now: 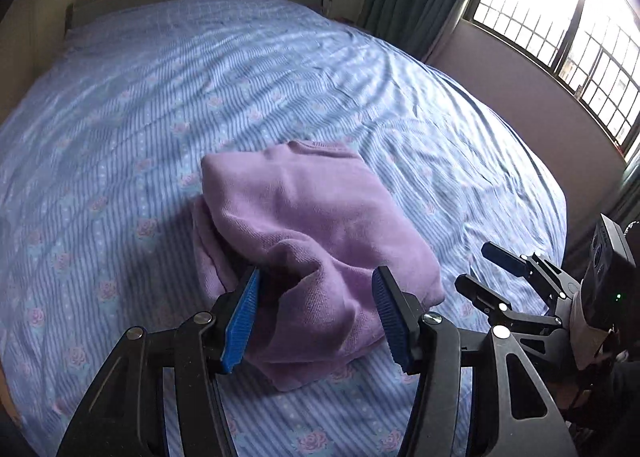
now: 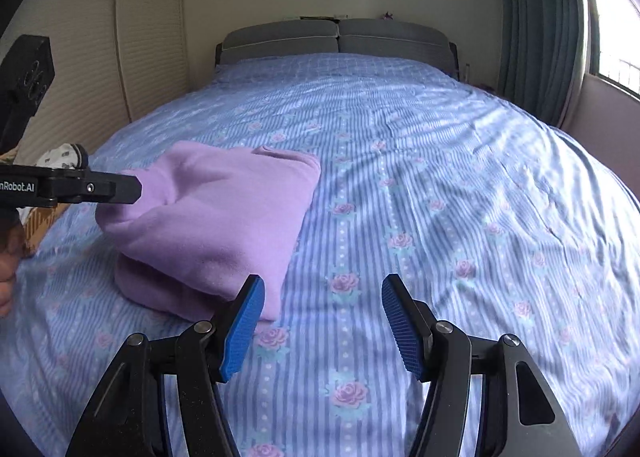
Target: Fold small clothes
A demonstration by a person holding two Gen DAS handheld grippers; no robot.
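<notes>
Garment: a lilac fleece top [image 1: 308, 225], folded into a thick, roughly square bundle, lies on the bed toward its near left part in the right wrist view; a rounded neckline edge shows at its far side.
Garment surface: soft and rumpled, with a raised ridge of cloth at the near edge between the left tool's pads.
Left gripper [image 1: 316, 317]: jaws stand apart over the near edge of the bundle; the left blue pad [image 1: 242, 321] sits against the fabric ridge, the right pad is clear of it, so nothing is pinched.
Right gripper [image 2: 322, 327]: jaws apart above bare bedsheet just right of the bundle's near corner, holding nothing; its left pad overlaps the corner in view, contact cannot be told.
Bedsheet [image 1: 120, 117]: blue striped cloth with pink roses, wrinkled, covering the whole bed.
Headboard [image 2: 338, 37]: grey padded, at the far end.
Curtain [image 2: 536, 17]: teal, far right beside a bright barred window [image 1: 560, 25].
Person: part of a hand [image 2: 6, 269] at the left edge of the right wrist view.
</notes>
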